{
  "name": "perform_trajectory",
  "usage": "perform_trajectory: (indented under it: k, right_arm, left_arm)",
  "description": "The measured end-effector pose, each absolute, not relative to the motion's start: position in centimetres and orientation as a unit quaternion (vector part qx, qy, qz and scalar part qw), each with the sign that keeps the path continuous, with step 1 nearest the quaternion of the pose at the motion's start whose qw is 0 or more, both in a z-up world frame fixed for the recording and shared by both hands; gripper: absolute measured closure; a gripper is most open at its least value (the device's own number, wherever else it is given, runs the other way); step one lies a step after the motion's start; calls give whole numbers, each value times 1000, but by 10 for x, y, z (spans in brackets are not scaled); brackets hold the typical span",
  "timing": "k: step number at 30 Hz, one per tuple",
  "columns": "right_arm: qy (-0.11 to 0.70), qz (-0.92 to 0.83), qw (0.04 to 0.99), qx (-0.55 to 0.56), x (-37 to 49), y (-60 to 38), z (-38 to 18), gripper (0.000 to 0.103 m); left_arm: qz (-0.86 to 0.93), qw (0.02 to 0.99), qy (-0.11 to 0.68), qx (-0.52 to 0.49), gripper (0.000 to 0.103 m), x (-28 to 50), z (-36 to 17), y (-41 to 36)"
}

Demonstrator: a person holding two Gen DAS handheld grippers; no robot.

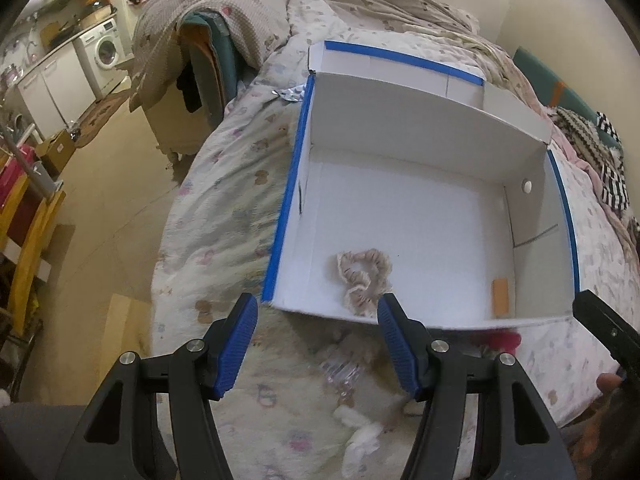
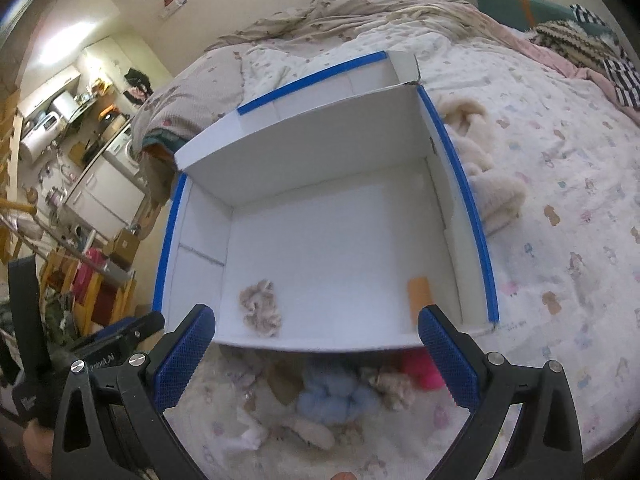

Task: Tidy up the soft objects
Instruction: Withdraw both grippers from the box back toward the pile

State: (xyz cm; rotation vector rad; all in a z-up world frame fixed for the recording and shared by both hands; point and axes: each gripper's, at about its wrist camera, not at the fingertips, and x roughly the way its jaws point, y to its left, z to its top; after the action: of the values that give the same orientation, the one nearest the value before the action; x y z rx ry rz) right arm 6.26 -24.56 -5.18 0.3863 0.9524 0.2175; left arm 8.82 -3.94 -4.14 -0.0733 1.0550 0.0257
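At the far left, past the edge of the bed (image 1: pixel 224 208), we saw a kitchen corner with a washing machine (image 1: pixel 105 53). Our left claw (image 1: pixel 316 320) hung over the bed just short of the box, its blue pads spread apart and holding nothing. Ahead of it lay the white box (image 1: pixel 420 148) with blue-taped edges, open-topped, resting on the patterned bedding. Inside, near the front wall and towards the left, lay a beige scrunchie (image 1: pixel 363 277) on the box floor, and an orange strip (image 1: pixel 500 298) lay near the front right corner. Our right claw (image 2: pixel 316 336) hovered at the box's front wall too, released and empty. Beneath it, on the bed just outside the box, we saw a blurred heap: a pale blue fluffy piece (image 2: pixel 336 394), a beige scrunchie-like piece (image 2: pixel 394 388) and something pink (image 2: pixel 420 368). Right of the box, touching its side, lay a cream fleecy garment (image 2: pixel 488 176).
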Motion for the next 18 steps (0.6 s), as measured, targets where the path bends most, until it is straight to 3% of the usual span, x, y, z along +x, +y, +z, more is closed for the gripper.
perform_trajectory:
  k: [4, 18]
  right_arm:
    - [462, 111, 861, 179, 43, -242, -56, 0]
    - [516, 82, 837, 163, 35, -237, -94, 0]
  left_arm:
    - [15, 867, 497, -31, 36, 73, -45, -30]
    - [1, 814, 578, -55, 36, 45, -112, -3]
